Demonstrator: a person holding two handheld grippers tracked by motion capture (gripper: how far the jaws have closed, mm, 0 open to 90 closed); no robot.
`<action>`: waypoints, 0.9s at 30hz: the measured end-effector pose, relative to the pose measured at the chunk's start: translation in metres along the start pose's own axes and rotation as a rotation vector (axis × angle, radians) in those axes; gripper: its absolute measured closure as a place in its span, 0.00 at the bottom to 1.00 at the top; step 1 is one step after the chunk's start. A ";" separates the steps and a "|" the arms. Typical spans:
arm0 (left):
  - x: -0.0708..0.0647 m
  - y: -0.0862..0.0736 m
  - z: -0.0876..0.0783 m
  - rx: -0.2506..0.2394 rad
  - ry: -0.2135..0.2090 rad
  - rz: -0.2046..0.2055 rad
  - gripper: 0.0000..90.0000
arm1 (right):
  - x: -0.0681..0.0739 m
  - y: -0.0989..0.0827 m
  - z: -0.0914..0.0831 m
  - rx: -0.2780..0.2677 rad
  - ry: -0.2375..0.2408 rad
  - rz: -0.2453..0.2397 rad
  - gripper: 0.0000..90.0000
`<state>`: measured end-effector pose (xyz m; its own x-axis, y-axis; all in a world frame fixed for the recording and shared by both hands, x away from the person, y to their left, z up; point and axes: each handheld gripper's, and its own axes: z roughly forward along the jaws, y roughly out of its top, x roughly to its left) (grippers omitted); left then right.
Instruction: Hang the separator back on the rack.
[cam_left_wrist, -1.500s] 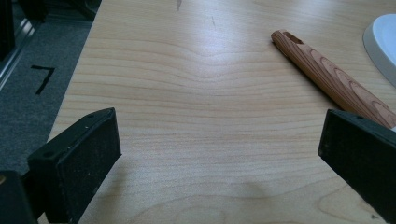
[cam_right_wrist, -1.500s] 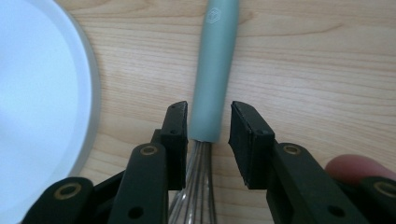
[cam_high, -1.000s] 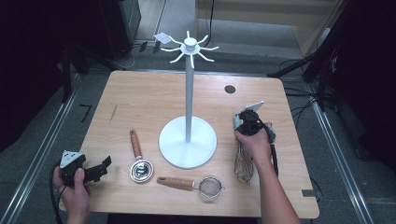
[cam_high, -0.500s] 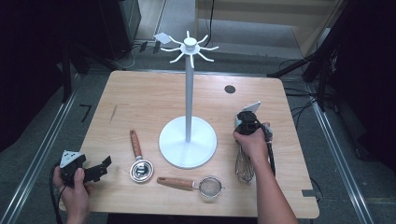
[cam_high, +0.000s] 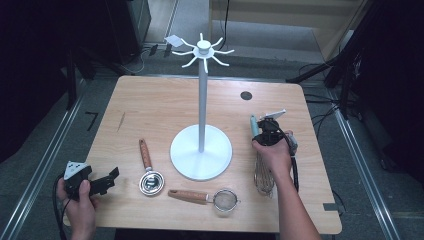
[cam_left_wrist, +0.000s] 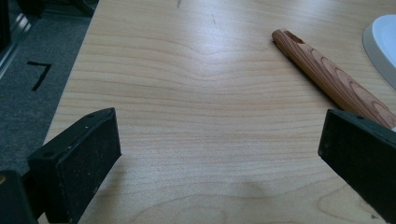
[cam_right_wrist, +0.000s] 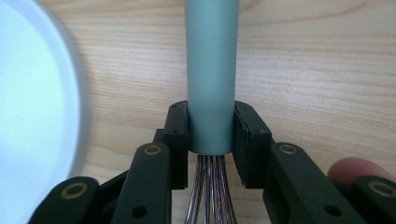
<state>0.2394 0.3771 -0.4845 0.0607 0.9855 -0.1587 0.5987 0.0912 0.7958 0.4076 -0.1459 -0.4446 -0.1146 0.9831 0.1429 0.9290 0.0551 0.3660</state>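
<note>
**Beside the stand base: lifting the whisk cleanly to a hook**

Right of the white metal utensil stand with a round base and hooked arms at its top (cam_high: 202, 105), the wire balloon whisk with a grey-green cylindrical handle (cam_high: 261, 160) lies on the pale wooden table (cam_high: 150, 107), handle pointing away from the person. The right gripper (cam_right_wrist: 211, 135) has its two black jaws clamped on the handle's lower end, just where the wires leave it; the pads press both sides squarely, and the stand base sits close by on one side.

Gripping that low puts the wire head just behind the jaws, so the long handle will lever forward when raised. I would lift slowly, keep the clamp firm, and tilt the handle up only once the wires clear the table. Whether the handle has a hanging loop at its far tip cannot be made out from above, so it is worth checking before aiming at an arm of the stand. Swing wide of the pole to avoid knocking it.

Left of the stand, the left gripper (cam_high: 95, 184) rests near the table's front edge with jaws wide apart and nothing between them, beside the steel measuring scoop with a brown wooden handle (cam_high: 148, 170). In front of the base lies a small mesh strainer with a wooden handle (cam_high: 205, 197)
</note>
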 end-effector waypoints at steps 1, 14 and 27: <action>0.000 0.000 0.000 0.000 0.000 0.000 0.00 | 0.001 -0.001 -0.004 -0.020 0.004 -0.001 0.79; 0.000 0.000 0.000 -0.001 0.004 0.004 0.00 | 0.005 -0.020 -0.042 -0.262 0.143 -0.056 0.79; 0.000 0.000 0.000 -0.001 0.004 0.004 0.00 | 0.021 -0.033 -0.073 -0.474 0.237 -0.171 0.79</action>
<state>0.2393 0.3767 -0.4844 0.0599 0.9863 -0.1534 0.5975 0.0877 0.7971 0.3488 -0.1402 -0.3867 -0.3762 0.8980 0.2281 0.6369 0.0718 0.7676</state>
